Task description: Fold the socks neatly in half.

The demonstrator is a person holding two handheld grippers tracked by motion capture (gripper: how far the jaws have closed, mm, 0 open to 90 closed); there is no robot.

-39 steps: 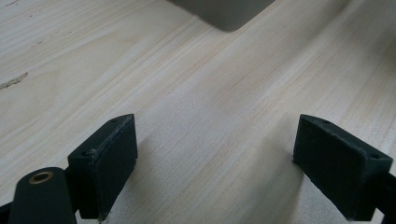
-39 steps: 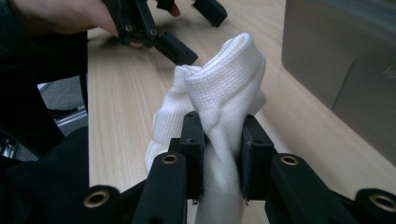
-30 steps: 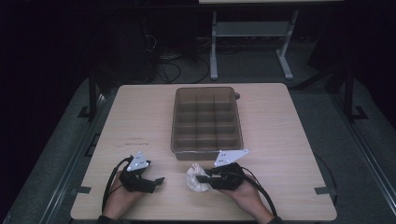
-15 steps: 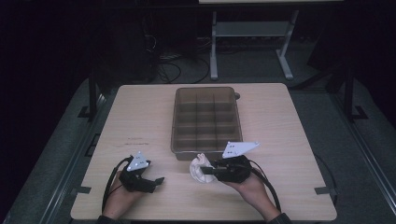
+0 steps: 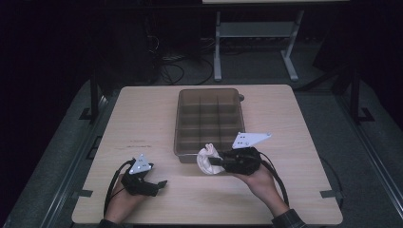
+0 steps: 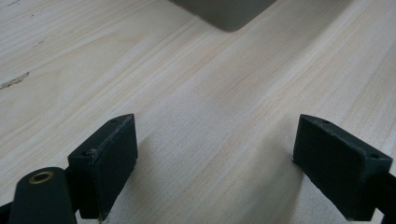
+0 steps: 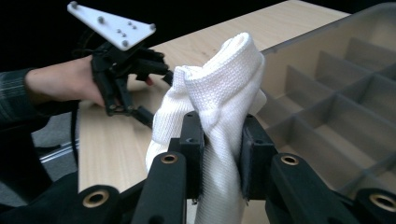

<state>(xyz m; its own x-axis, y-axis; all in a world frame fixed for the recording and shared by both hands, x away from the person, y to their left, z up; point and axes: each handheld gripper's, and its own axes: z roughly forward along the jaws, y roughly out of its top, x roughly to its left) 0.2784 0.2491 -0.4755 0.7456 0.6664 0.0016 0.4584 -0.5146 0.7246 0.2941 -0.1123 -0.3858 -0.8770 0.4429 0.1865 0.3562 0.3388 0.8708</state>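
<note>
1. Since a second ago the right hand-held gripper (image 5: pixel 219 161) has carried the white knitted cloth bundle (image 5: pixel 207 159) up-frame to the near edge of the brown plastic compartment tray (image 5: pixel 185 118).
2. Its jaws pinch the bundle's middle (likely to drop it into a compartment).
3. In the right gripper view the bundle's long axis stands upright.
4. The left hand-held gripper (image 5: pixel 157 186) rests wide open and empty at the table's (image 5: pixel 142 114) lower left.
</note>
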